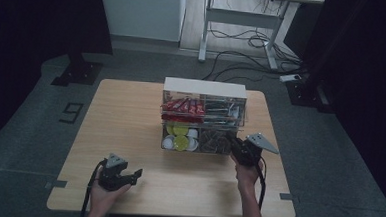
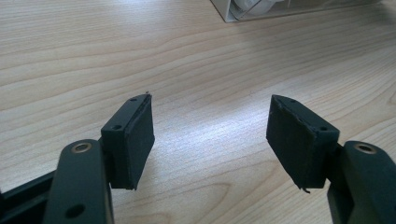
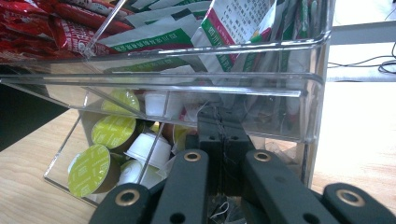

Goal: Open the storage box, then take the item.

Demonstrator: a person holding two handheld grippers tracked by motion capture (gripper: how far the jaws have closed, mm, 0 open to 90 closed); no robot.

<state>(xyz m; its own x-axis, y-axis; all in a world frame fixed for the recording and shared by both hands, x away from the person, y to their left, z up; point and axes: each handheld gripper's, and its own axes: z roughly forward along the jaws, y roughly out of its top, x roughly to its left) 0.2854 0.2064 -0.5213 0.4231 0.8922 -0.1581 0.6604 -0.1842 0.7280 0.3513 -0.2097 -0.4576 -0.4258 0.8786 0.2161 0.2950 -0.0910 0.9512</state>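
Right gripper (image 3: 223, 133) closed tight, jaws pressed together inside the lower right compartment of the clear acrylic two-tier organiser (image 1: 202, 120), among small crumpled clear-wrapped packets (image 1: 215, 141); whether a packet sits pinched between the pads cannot be told, tips half buried in the wrappers. Just beside, in the lower left compartment, yellow-green foil-lidded capsules (image 3: 88, 169) and white capsule cups (image 3: 148, 148); above, green-and-white paper sachets (image 3: 233, 28) and red foil sachets (image 3: 42, 25) in the upper tier. Left gripper (image 2: 210, 135) wide open and empty, resting low over the light wooden worktop (image 2: 196, 60), well apart from the organiser, near the front edge. Likely risks from here: a thin wrapper slipping out of so narrow a pinch on withdrawal; neighbouring packets dragged out with it and spilled; the light organiser sliding or tipping on the worktop if the jaws catch the acrylic front lip overhead, with no second gripper steadying it.
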